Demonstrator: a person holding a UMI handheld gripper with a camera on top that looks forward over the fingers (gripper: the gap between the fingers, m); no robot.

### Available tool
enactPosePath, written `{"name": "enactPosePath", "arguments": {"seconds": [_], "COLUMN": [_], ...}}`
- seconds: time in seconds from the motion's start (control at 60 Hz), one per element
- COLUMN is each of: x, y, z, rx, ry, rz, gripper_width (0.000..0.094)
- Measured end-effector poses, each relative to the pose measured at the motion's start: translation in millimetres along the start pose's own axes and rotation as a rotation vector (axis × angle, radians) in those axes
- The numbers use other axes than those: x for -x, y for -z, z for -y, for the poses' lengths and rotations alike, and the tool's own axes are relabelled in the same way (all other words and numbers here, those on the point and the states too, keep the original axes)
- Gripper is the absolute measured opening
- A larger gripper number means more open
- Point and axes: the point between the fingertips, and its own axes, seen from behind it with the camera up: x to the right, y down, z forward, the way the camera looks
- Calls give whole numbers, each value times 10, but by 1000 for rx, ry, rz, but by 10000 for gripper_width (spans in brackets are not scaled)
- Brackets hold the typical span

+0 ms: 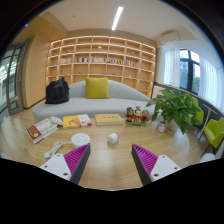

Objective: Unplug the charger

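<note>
Two fingers of the gripper (112, 160) reach forward at the bottom of our view, each with a magenta pad (76, 157) on its inner face; they stand spread wide with nothing between them but bare tabletop, so we read the tool as open and holding nothing. We look across a pale wooden table (110, 165); just ahead of the fingers sits a small white object (113, 138), which may be the charger, though it is too small here for us to be sure, and we can make out no cable or socket. Beside it, toward the left finger, rests a round white dish or cup (81, 140); beyond these lie a yellow book (108, 119) and another book with a yellow and white cover (75, 121); further left a red and white book (42, 129) lies near the table's edge. To the right of the yellow book stand a few small colourful figures (137, 115); past them a leafy green plant (178, 105) rises in a white pot. Behind the table we see a grey sofa (90, 102) carrying a yellow cushion (97, 88) and a black bag (57, 91); wooden shelves (100, 58) fill the wall behind it; a window (190, 68) shows at the right.
</note>
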Motion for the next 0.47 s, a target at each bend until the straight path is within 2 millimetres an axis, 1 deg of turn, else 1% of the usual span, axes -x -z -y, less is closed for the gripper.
{"name": "enactPosePath", "arguments": {"seconds": [0.083,0.217,0.333,0.467], "x": [-3,-23,-29,-42], "y": [221,460,574,618], "z": [9,-12,-29,-37], "rx": [-7,-22,-19,-20], "ry": [-10,-9,-24,-17], "rz": [3,-4,6,12], "gripper_width": [852,853,855,855]}}
